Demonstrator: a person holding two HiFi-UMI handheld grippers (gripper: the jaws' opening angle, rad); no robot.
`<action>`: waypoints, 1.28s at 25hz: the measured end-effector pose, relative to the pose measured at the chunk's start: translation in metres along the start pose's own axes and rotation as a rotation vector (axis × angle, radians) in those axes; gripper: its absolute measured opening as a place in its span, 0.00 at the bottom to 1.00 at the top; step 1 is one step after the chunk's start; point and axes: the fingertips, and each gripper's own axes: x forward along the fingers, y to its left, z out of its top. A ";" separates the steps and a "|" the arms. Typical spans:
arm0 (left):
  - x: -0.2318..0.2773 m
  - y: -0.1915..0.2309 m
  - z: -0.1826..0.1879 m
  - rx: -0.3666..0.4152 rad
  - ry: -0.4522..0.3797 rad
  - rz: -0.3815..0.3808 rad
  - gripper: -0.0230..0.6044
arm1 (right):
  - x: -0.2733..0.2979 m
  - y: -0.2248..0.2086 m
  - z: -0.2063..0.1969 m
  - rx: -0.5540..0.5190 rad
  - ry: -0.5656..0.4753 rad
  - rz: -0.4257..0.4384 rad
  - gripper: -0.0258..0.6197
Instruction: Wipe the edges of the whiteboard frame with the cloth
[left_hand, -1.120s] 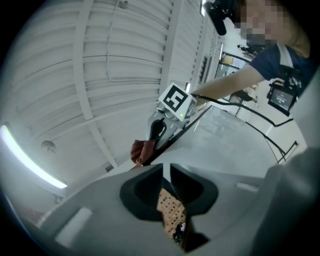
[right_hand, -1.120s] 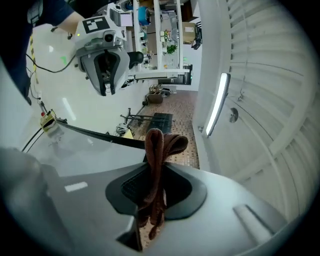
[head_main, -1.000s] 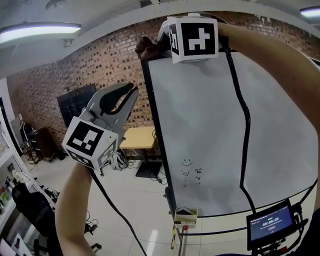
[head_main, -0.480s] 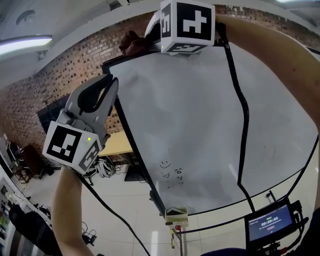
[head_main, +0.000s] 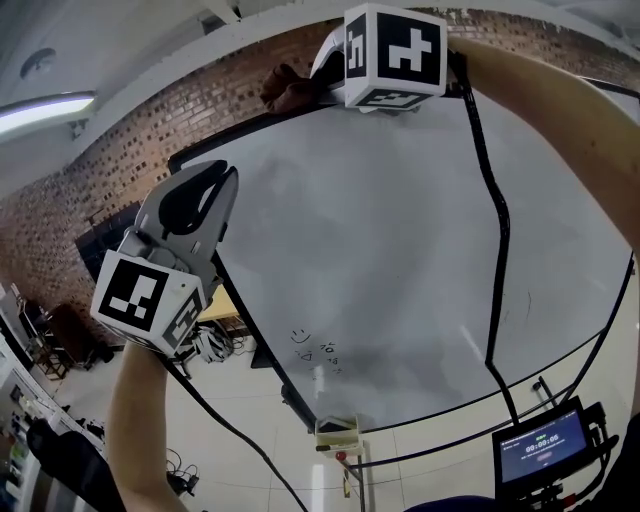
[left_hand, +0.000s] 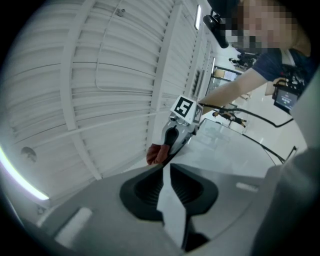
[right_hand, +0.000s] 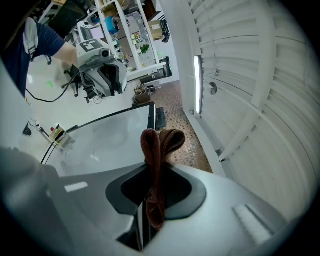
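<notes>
Brick wall (head_main: 120, 160) fills the far left, under a long ceiling lamp (head_main: 45, 110). In front of it the left tool (head_main: 226, 178) is held up near the upper left corner of the whiteboard (head_main: 400, 260). Its jaws are closed tip to tip with nothing between them, and it is well apart from the cloth.

From that corner the board's black frame (head_main: 240, 132) slants up to the right along the top. The brown cloth (head_main: 288, 88) sits at that top edge, right of the corner, folded into a bunch. It is pinched between the jaws of the right tool (head_main: 314, 88), which reaches in from the right and is clamped on it. In the right gripper view two looped folds stick out past the tips, and the rest of the cloth runs back between the jaws. I cannot tell whether the cloth presses on the frame or is only just beside it.

A black cable (head_main: 497, 230) hangs from the right tool across the board. Small scribbles (head_main: 315, 350) mark the board low down, a small box (head_main: 337, 432) sits at its lower edge, and a lit screen (head_main: 545, 445) shows at the near right.
</notes>
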 end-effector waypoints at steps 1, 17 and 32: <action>0.004 -0.005 0.004 0.003 0.001 -0.005 0.11 | -0.005 -0.001 -0.008 0.003 0.003 -0.002 0.13; 0.097 -0.097 0.076 0.019 0.025 -0.074 0.11 | -0.097 -0.012 -0.132 0.045 0.027 -0.024 0.13; 0.149 -0.211 0.079 -0.029 -0.024 -0.181 0.11 | -0.141 0.028 -0.211 0.101 -0.007 -0.062 0.13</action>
